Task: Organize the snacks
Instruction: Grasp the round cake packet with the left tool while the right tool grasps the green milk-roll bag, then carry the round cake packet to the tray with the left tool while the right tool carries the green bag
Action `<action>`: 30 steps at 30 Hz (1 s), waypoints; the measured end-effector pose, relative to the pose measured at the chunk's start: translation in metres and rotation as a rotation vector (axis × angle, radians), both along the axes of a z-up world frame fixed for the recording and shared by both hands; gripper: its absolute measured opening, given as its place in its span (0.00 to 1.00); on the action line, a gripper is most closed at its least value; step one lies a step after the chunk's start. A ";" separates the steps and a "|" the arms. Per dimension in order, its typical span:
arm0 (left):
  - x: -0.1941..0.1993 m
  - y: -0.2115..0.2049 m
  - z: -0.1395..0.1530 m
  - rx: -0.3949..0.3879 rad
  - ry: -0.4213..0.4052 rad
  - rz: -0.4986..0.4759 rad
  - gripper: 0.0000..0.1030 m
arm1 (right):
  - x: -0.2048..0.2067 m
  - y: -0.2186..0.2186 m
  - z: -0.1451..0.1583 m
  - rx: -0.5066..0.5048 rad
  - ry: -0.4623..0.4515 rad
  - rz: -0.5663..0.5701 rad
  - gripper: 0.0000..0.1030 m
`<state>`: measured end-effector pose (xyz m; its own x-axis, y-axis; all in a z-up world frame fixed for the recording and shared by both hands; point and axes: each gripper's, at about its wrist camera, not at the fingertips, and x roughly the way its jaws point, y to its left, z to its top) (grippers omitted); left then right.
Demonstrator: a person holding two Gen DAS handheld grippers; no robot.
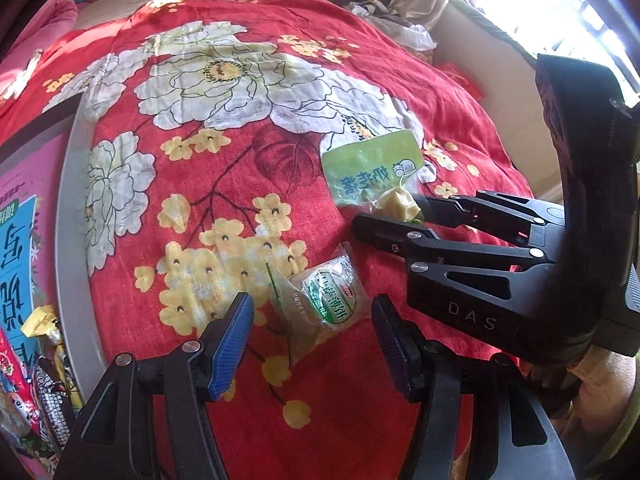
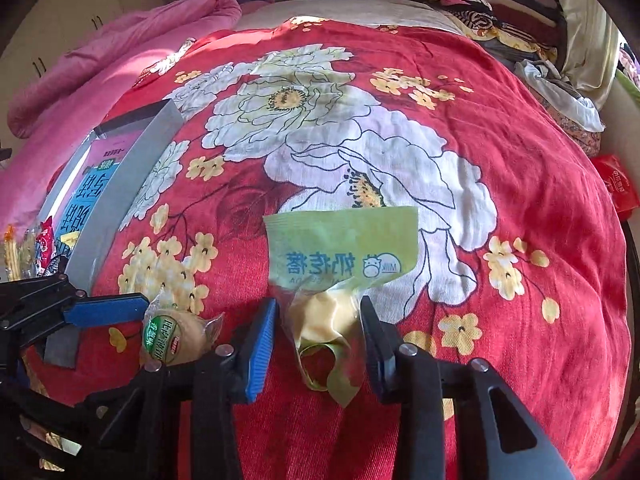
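green milk packet [image 2: 340,256]: lies flat on the red floral bed, its lower end crumpled.
round cake packet [image 1: 320,300]: lies just beside it, sealed.

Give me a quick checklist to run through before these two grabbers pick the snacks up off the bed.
1. Green milk snack packet sits between the right hand-held gripper pads: ok.
2. Right pads pressing on the packet: cannot tell.
3. Round pastry packet lies ahead of the left hand-held gripper, jaws open around it: ok.
4. Left pads touching the pastry: not ok, gap on both sides.
5. Grey box with other snacks in view at the left: ok.
6. Two grippers apart from each other: ok.
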<state>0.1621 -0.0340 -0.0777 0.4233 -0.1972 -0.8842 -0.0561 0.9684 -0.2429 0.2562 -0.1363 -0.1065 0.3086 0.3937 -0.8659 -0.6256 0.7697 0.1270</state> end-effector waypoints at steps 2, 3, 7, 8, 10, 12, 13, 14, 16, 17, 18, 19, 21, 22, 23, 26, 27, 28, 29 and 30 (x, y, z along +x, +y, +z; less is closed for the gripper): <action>0.004 -0.003 -0.003 0.008 -0.002 0.005 0.56 | 0.002 -0.005 0.004 0.041 0.011 -0.018 0.36; 0.005 -0.004 -0.005 0.005 -0.002 0.011 0.52 | 0.003 -0.009 0.005 0.064 0.018 -0.028 0.36; 0.008 -0.007 -0.008 0.018 -0.020 0.014 0.45 | 0.007 -0.020 0.012 0.155 0.051 -0.070 0.35; 0.008 -0.007 -0.008 0.018 -0.024 0.013 0.45 | 0.007 -0.022 0.014 0.183 0.058 -0.077 0.35; 0.006 -0.006 -0.006 0.019 -0.035 0.009 0.43 | 0.007 -0.025 0.020 0.234 0.068 -0.082 0.35; 0.004 -0.004 -0.004 0.009 -0.038 0.012 0.43 | 0.005 -0.025 0.024 0.263 0.064 -0.078 0.35; 0.002 -0.002 -0.002 0.006 -0.040 0.016 0.42 | 0.004 -0.024 0.027 0.270 0.058 -0.073 0.35; -0.001 0.001 0.000 0.004 -0.045 0.023 0.42 | 0.003 -0.024 0.029 0.280 0.055 -0.066 0.35; -0.009 0.009 0.006 -0.009 -0.055 0.038 0.42 | -0.001 -0.023 0.034 0.311 0.055 -0.058 0.35; -0.013 0.012 0.009 -0.013 -0.062 0.047 0.42 | -0.003 -0.023 0.036 0.327 0.058 -0.054 0.35; -0.017 0.016 0.013 -0.016 -0.070 0.054 0.42 | -0.005 -0.022 0.037 0.341 0.061 -0.051 0.35; -0.022 0.020 0.018 -0.015 -0.080 0.059 0.42 | -0.007 -0.022 0.039 0.353 0.062 -0.047 0.36; -0.031 0.029 0.028 -0.006 -0.101 0.074 0.42 | -0.013 -0.019 0.043 0.371 0.053 -0.029 0.36; -0.037 0.034 0.034 -0.003 -0.114 0.082 0.42 | -0.016 -0.018 0.046 0.376 0.046 -0.019 0.36; -0.043 0.040 0.039 0.000 -0.127 0.092 0.42 | -0.019 -0.016 0.048 0.384 0.039 -0.011 0.36; -0.062 0.063 0.054 0.014 -0.161 0.128 0.42 | -0.031 -0.008 0.053 0.424 0.038 0.020 0.36; -0.068 0.072 0.059 0.018 -0.171 0.145 0.42 | -0.036 -0.004 0.055 0.433 0.039 0.034 0.36; -0.075 0.081 0.064 0.021 -0.180 0.164 0.42 | -0.041 0.000 0.057 0.439 0.038 0.051 0.36; -0.082 0.091 0.068 0.024 -0.189 0.183 0.42 | -0.047 0.005 0.059 0.444 0.035 0.065 0.36; -0.090 0.100 0.073 0.028 -0.199 0.204 0.42 | -0.053 0.011 0.060 0.447 0.034 0.081 0.36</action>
